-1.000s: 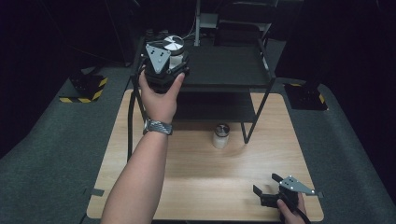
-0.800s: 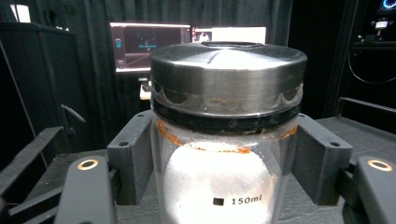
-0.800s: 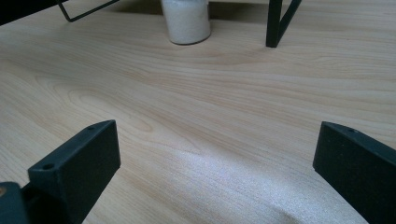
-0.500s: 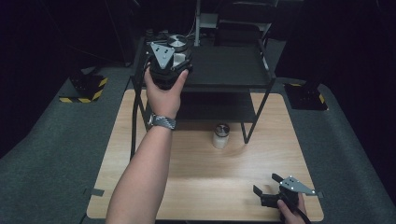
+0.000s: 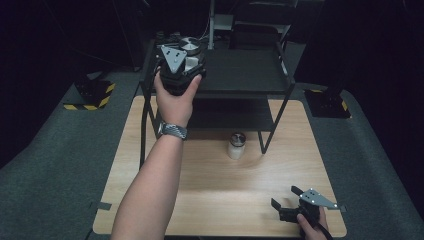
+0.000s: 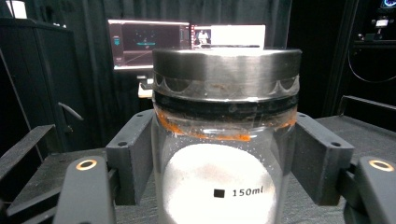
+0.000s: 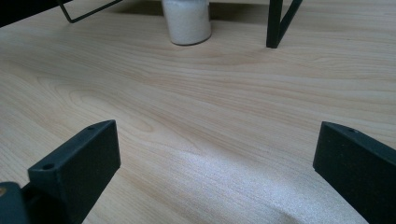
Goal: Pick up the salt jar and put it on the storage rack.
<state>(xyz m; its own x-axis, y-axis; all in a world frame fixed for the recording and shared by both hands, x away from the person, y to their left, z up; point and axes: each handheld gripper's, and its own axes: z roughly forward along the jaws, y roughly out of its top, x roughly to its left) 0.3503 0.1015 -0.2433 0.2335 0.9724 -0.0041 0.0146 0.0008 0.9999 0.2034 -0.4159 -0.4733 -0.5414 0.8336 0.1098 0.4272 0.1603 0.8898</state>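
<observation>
The left gripper (image 5: 186, 59) is clamped on a jar (image 6: 226, 140) of white powder, holding it at the far left of the dark shelf (image 5: 245, 75), at top-tier height. The right gripper (image 5: 286, 201) rests splayed and empty on the near right of the surface (image 5: 210, 190), with a second jar (image 5: 236, 145) beyond it. If the held jar is let go before its base sits flat, I judge it could tip off the shelf edge; glass is slippery in the pads.

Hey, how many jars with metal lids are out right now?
2. One jar is clamped in the left tool at the rack's top shelf; the other jar stands on the table by the rack's leg.
</observation>
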